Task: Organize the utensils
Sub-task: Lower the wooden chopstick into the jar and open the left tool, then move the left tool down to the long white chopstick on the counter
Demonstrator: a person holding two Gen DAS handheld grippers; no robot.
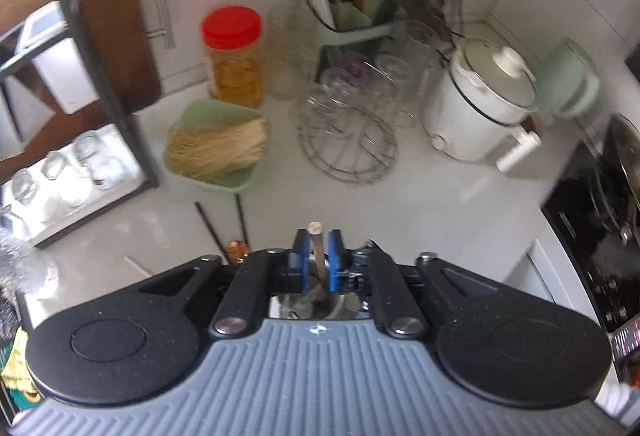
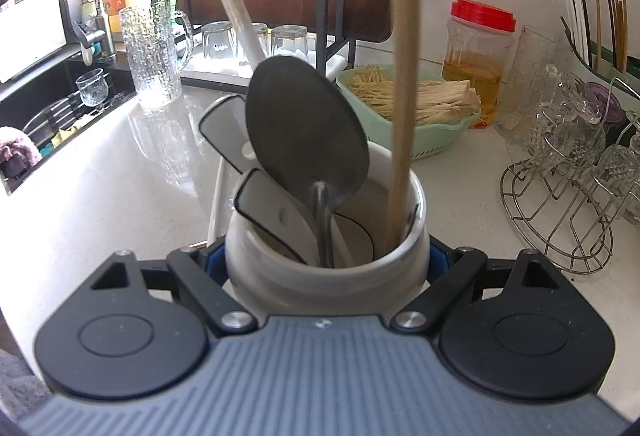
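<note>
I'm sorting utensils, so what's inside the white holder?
The white holder holds a metal spoon, a wooden handle and two white spatulas; their lower ends are hidden.

Left wrist cam high up, tilted down over white countertop (image 1: 420,191). Right wrist cam low, super close to white ceramic utensil crock (image 2: 320,272). Both catch red-lidded clear plastic jar (image 1: 234,55) (image 2: 478,47).

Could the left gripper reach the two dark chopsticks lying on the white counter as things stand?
Probably not yet: the left gripper is shut on a wooden handle, so it is occupied. The dark chopsticks lie uncovered on the white counter, beside the green basket.
</note>
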